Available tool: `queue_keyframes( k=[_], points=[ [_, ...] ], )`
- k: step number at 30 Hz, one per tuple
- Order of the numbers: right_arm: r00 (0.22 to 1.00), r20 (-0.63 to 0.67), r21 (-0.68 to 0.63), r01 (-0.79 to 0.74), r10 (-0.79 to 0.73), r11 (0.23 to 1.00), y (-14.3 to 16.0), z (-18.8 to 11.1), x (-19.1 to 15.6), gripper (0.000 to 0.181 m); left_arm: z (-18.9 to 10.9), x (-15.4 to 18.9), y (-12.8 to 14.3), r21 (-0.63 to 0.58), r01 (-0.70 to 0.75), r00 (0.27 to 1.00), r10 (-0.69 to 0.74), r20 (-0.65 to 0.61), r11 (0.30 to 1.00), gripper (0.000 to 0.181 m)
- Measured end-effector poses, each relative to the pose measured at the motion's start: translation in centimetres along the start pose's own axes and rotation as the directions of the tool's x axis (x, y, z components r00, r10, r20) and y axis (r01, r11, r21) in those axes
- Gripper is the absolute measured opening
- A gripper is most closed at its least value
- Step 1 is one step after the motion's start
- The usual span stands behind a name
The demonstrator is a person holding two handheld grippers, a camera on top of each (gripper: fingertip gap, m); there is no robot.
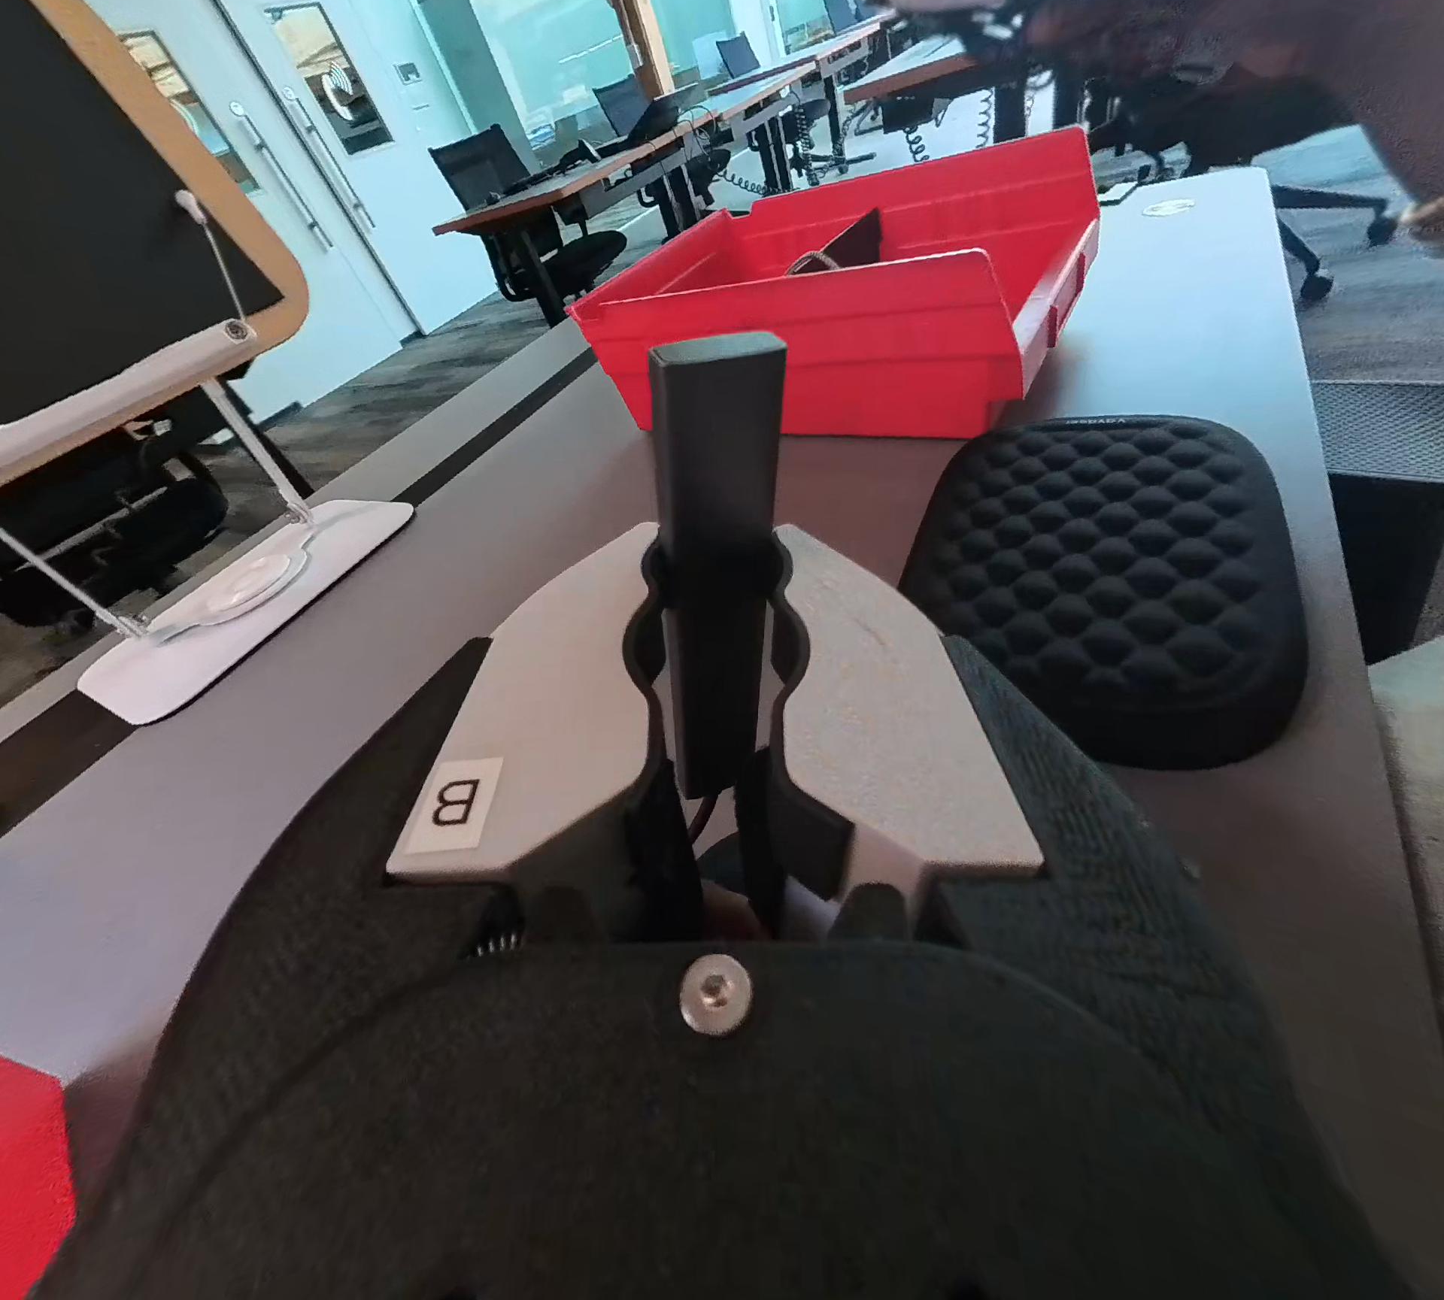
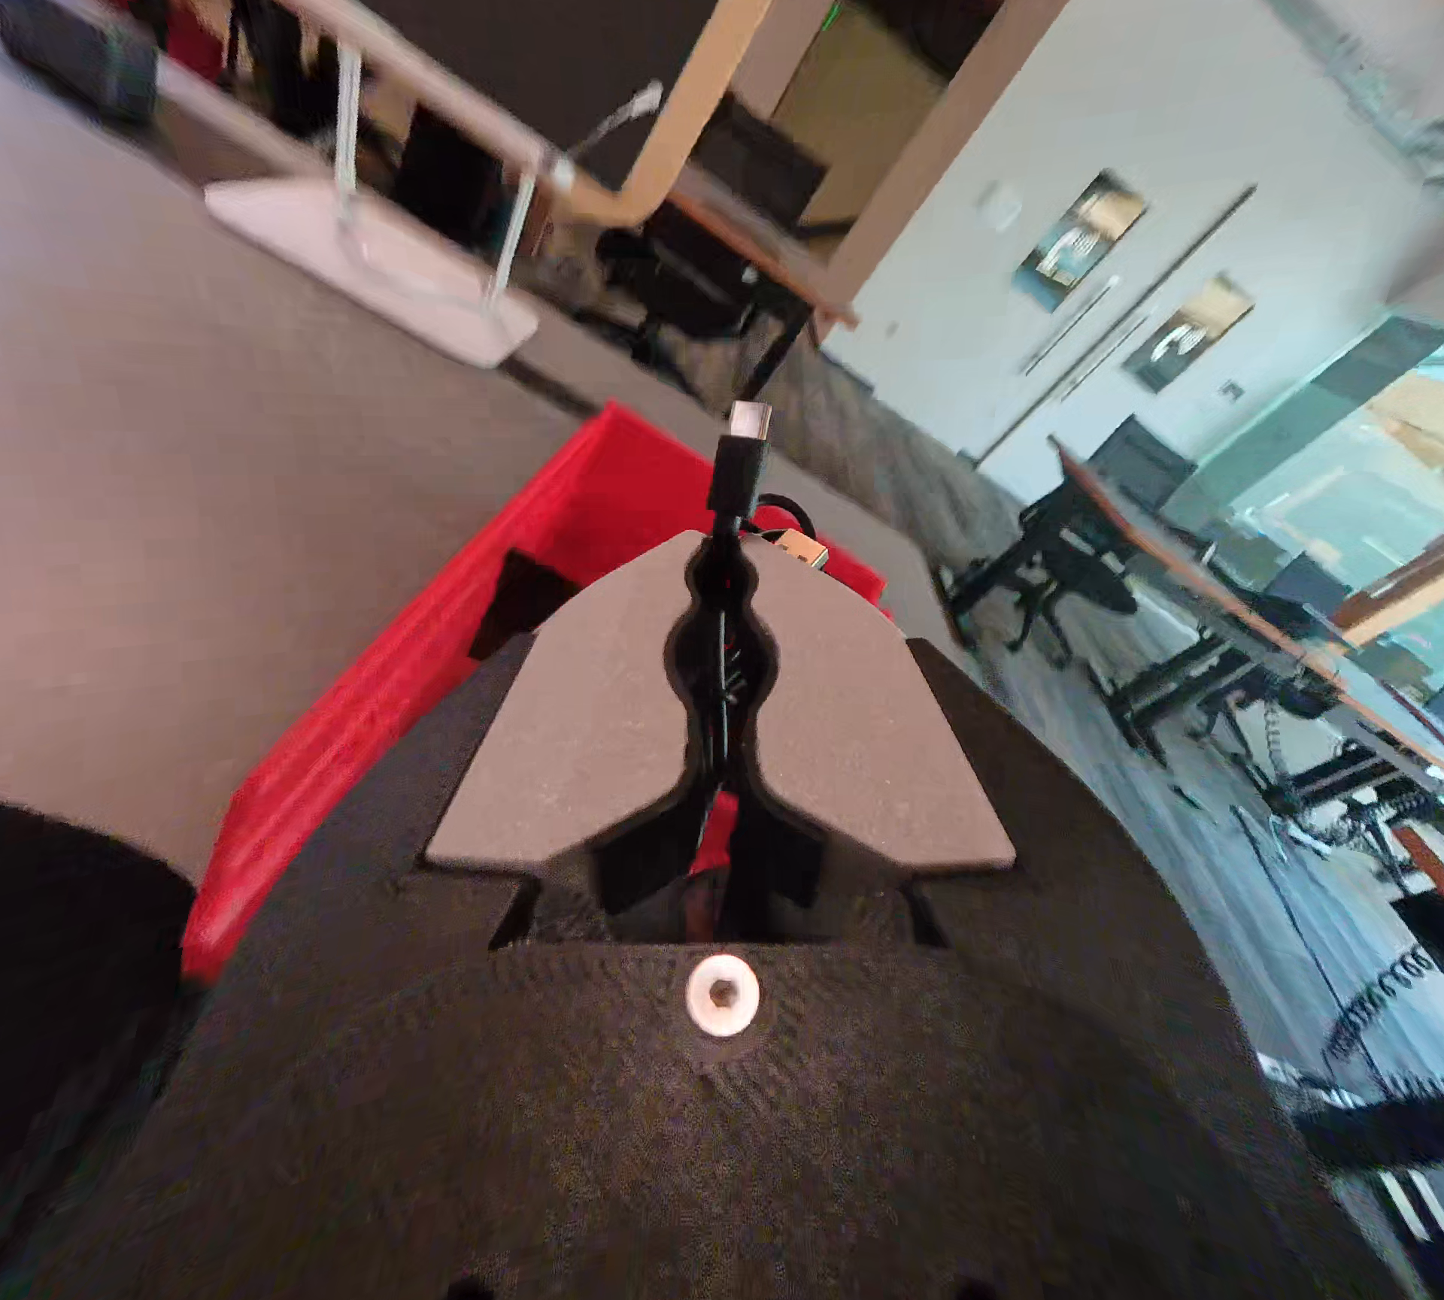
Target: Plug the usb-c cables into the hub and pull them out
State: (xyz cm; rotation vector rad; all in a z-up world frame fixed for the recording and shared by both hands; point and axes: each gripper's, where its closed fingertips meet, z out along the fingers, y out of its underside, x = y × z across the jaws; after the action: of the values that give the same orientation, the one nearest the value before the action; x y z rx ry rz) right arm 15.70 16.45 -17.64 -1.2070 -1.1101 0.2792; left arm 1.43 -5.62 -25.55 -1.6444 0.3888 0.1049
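L gripper (image 1: 715, 563) clamps hub (image 1: 719, 481) upright, steady for plugging; R gripper (image 2: 723, 548) pinches cable (image 2: 738, 473), plug fwd to insert.

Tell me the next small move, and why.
Probably bring the right gripper toward the left gripper and line the cable plug up with the hub. Each gripper is shut on its part, held apart, nothing plugged in yet; no port shows.

I am in an open office: behind my desk (image 1: 1172, 325) I see rows of desks (image 1: 742, 106) with black chairs (image 1: 539, 208), glass walls (image 1: 547, 13) and a door (image 1: 258, 114)
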Motion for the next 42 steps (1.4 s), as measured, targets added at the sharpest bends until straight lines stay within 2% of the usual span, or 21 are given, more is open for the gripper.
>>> queue_keyframes(
  k=[2,3,5,7,9,11,13,14,16,18,21,24,25,26,29,31,36,38,39,40,42],
  points=[
    [0.993,0.115,-0.232,0.053,-0.027,0.971,4.7,1.1,-2.0,0.028,0.0,0.0,0.0,0.003,0.005,1.0,-0.005,-0.002,1.0,0.021],
    [0.991,0.129,-0.296,0.071,-0.034,0.952,6.0,1.3,-2.4,0.03,-0.1,-0.1,0.0,0.009,0.01,1.0,-0.01,-0.002,1.0,0.021],
    [0.991,0.132,-0.26,0.067,-0.033,0.963,5.8,1.5,-2.8,0.033,-0.2,-0.2,-0.1,0.023,0.025,1.0,-0.025,-0.005,0.999,0.021],
    [0.987,0.156,-0.192,-0.018,0.048,0.981,4.3,1.3,-3.0,0.033,-0.3,-0.4,-0.2,0.032,0.044,0.999,-0.044,-0.003,0.999,0.021],
    [0.97,0.209,-0.186,-0.083,0.122,0.979,3.6,1.0,-3.2,0.033,-0.4,-0.5,-0.2,0.034,0.046,0.999,-0.046,-0.001,0.998,0.021],
    [0.941,0.291,-0.292,-0.083,0.171,0.953,4.8,0.8,-4.1,0.047,-0.4,-0.4,-0.3,0.032,0.039,0.999,-0.039,0.001,0.999,0.021],
    [0.938,0.307,-0.433,-0.012,0.16,0.901,7.4,0.6,-4.2,0.055,-0.4,-0.4,-0.3,0.031,0.034,0.999,-0.035,0.002,0.999,0.021],
    [0.945,0.295,-0.489,0.022,0.142,0.872,8.6,0.5,-4.0,0.057,-0.4,-0.4,-0.2,0.031,0.035,0.999,-0.035,0.001,0.999,0.021],
    [0.978,0.185,-0.554,0.025,0.094,0.832,9.8,0.6,-2.0,0.057,-0.4,-0.4,-0.3,0.032,0.036,0.999,-0.036,0.001,0.999,0.021],
    [0.99,0.114,-0.484,-0.017,0.082,0.875,8.1,1.0,-0.8,0.05,-0.5,-0.5,-0.3,0.035,0.039,0.999,-0.039,0.004,0.999,0.021],
    [0.979,0.138,-0.299,-0.101,0.148,0.949,3.9,2.1,-0.9,0.037,-0.5,-0.5,-0.3,0.036,0.042,0.999,-0.042,0.003,0.998,0.021],
    [0.954,0.299,-0.327,0.072,0.031,0.942,3.8,3.6,-1.1,0.023,-0.5,-0.5,-0.3,0.038,0.041,0.999,-0.041,0.001,0.998,0.021],
    [0.907,0.422,-0.354,0.16,0.005,0.921,4.6,3.8,-1.8,0.022,-0.5,-0.5,-0.3,0.037,0.041,0.999,-0.041,0.0,0.998,0.021],
    [0.84,0.541,-0.358,0.26,-0.028,0.897,5.4,4.0,-2.5,0.029,-0.5,-0.5,-0.3,0.037,0.04,0.999,-0.04,0.0,0.999,0.021],
    [0.658,0.674,-0.146,0.566,-0.337,0.812,7.1,5.6,-2.4,0.024,-0.5,-0.5,-0.3,0.035,0.036,0.999,-0.036,-0.001,0.999,0.021],
    [0.582,0.665,-0.018,0.638,-0.467,0.77,7.5,6.5,-2.6,0.027,-0.5,-0.5,-0.3,0.035,0.04,0.999,-0.04,-0.004,0.999,0.021],
    [0.455,0.649,0.105,0.741,-0.61,0.664,9.3,7.8,-4.3,0.033,-0.3,-0.3,-0.2,0.026,0.033,0.999,-0.033,-0.011,0.999,0.021],
    [0.441,0.617,0.166,0.737,-0.652,0.655,8.6,7.9,-5.3,0.025,-0.4,-0.4,-0.2,0.028,0.033,0.999,-0.033,-0.01,0.999,0.021],
    [0.437,0.598,0.185,0.74,-0.671,0.647,8.2,7.8,-5.6,0.012,-0.4,-0.4,-0.2,0.029,0.037,0.999,-0.036,-0.011,0.999,0.021],
    [0.428,0.563,0.186,0.768,-0.707,0.613,7.8,7.7,-5.5,0.005,-0.4,-0.5,-0.2,0.03,0.042,0.999,-0.041,-0.011,0.999,0.021],
    [0.357,0.491,0.136,0.87,-0.795,0.475,7.6,7.1,-4.7,0.003,-0.5,-0.6,-0.2,0.036,0.051,0.999,-0.051,-0.009,0.998,0.021]
  ],
)
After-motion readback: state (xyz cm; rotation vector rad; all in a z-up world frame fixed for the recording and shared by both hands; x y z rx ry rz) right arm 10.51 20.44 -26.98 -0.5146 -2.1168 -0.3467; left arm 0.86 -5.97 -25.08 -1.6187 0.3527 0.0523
